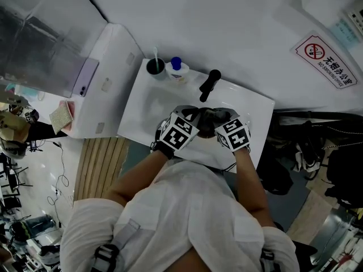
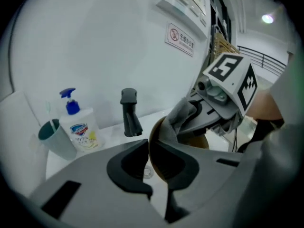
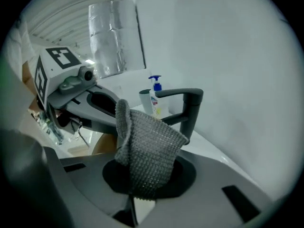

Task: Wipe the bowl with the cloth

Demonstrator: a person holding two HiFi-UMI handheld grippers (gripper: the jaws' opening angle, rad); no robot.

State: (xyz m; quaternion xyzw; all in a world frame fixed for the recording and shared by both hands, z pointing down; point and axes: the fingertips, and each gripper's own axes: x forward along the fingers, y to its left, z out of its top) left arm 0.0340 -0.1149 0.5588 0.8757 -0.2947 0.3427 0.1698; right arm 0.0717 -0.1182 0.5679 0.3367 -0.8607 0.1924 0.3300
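Observation:
In the left gripper view my left gripper is shut on the rim of a brown bowl, which stands on edge over the sink. The grey knitted cloth sticks up from my right gripper, whose jaws are shut on it. From the left gripper view, the cloth lies against the bowl's upper rim with the right gripper behind it. In the head view both grippers meet over the basin, left gripper beside right gripper, and they hide most of the bowl.
A white sink carries a black faucet at its back edge. A dark cup and a soap pump bottle stand at its back left corner. A white wall rises behind, and a white cabinet stands to the left.

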